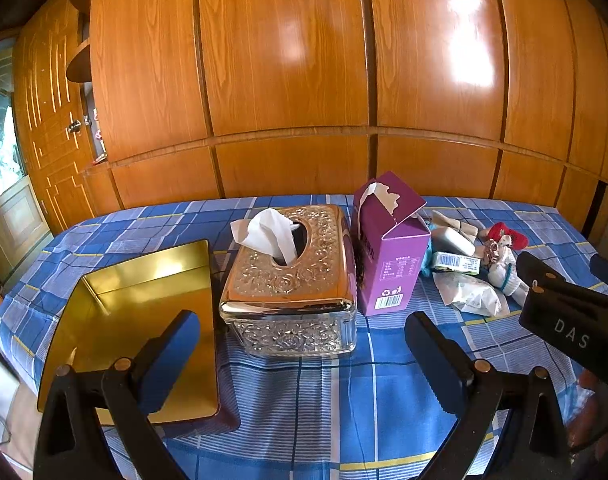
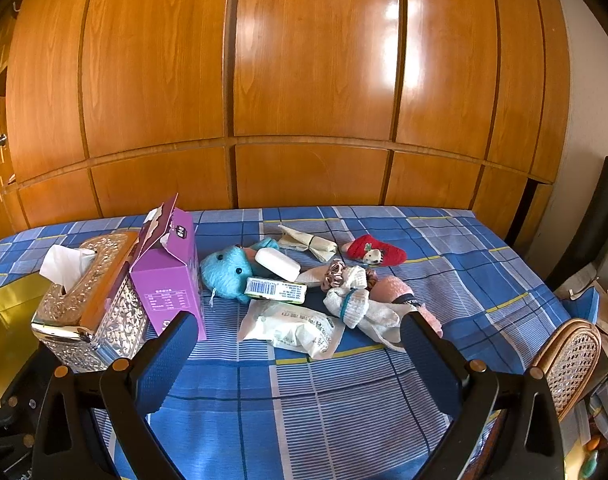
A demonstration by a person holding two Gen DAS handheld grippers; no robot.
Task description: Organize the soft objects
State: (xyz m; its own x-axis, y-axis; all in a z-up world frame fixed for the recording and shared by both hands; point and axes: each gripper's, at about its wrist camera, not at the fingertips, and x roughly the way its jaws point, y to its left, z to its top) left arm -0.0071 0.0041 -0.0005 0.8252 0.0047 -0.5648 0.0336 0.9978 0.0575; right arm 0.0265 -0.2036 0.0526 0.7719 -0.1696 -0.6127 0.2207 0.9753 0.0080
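A heap of soft things lies on the blue plaid cloth (image 2: 344,392): a blue plush toy (image 2: 225,270), a red knitted sock (image 2: 378,254), a white rolled sock (image 2: 354,300), a pink sock (image 2: 396,288), a scrunchie (image 2: 336,272), a white wipes pack (image 2: 295,330) and a folded cloth bundle (image 2: 308,242). My right gripper (image 2: 299,356) stands open just in front of the heap, holding nothing. My left gripper (image 1: 304,354) is open too, in front of the tissue box (image 1: 291,280). A gold tin (image 1: 143,320) lies at the left.
A purple carton (image 1: 388,248) with a torn-open top stands between the tissue box and the heap. A white soap bar (image 2: 277,264) and a small barcoded packet (image 2: 275,290) sit in the heap. Wooden wardrobe doors (image 2: 304,80) back the table. A rattan chair (image 2: 572,360) is at the right.
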